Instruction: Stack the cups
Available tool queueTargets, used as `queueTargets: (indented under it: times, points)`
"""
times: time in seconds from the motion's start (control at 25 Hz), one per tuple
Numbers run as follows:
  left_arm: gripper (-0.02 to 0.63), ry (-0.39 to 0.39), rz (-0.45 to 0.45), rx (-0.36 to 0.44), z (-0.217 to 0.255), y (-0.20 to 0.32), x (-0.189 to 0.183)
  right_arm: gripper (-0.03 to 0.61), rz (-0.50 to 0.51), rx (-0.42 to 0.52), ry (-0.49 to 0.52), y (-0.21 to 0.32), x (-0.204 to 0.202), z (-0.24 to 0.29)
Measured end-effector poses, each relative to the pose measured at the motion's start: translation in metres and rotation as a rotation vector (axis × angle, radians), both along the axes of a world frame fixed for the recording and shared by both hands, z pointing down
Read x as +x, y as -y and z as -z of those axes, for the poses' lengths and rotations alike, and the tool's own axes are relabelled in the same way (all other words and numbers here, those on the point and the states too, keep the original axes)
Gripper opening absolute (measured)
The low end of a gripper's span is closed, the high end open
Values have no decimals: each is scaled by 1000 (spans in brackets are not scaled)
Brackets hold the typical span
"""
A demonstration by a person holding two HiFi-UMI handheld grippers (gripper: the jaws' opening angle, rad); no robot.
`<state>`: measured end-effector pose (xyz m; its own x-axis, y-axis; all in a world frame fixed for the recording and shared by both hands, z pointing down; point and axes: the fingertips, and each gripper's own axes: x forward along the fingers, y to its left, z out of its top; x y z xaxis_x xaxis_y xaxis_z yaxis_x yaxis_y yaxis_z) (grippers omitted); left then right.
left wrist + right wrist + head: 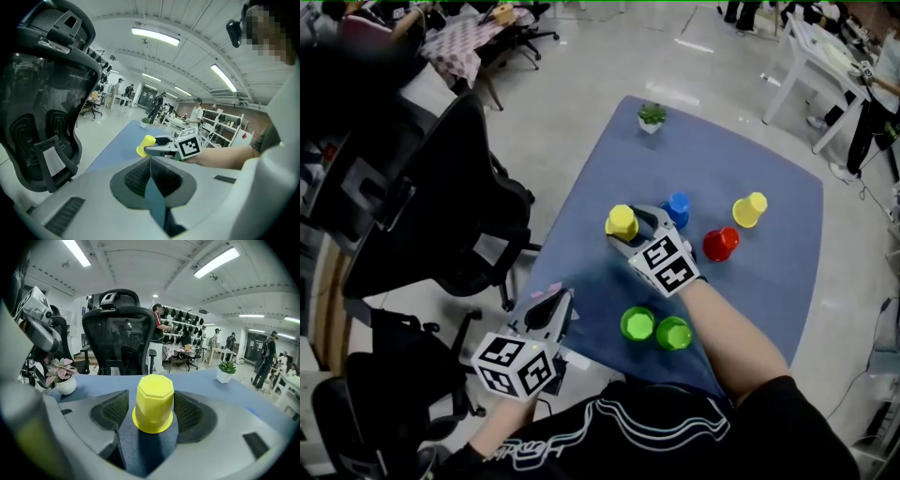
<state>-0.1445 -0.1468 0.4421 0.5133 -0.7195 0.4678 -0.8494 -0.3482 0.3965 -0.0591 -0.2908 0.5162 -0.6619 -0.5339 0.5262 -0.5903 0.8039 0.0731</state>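
On the blue bench (773,272), the grab step looked under way: the right arm (727,323) reached out, the right tongs (628,228) spread around the upside-down yellow cup (153,404), needing a squeeze and lift next, while the left tongs (551,305) hung pressed together, holding nothing.

A yellow cup (622,222) stands between the right gripper's (630,228) jaws, a blue cup (678,206) just beside their far jaw.
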Motion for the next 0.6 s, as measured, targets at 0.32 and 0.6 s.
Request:
queueTargets:
  times: [0.32, 0.6]
  points:
    - [26, 3, 3, -4, -3, 3, -4, 273, -18, 1, 1, 6, 0, -3]
    - [26, 1, 8, -16, -4, 1, -5, 264, -22, -7, 7, 7, 0, -3]
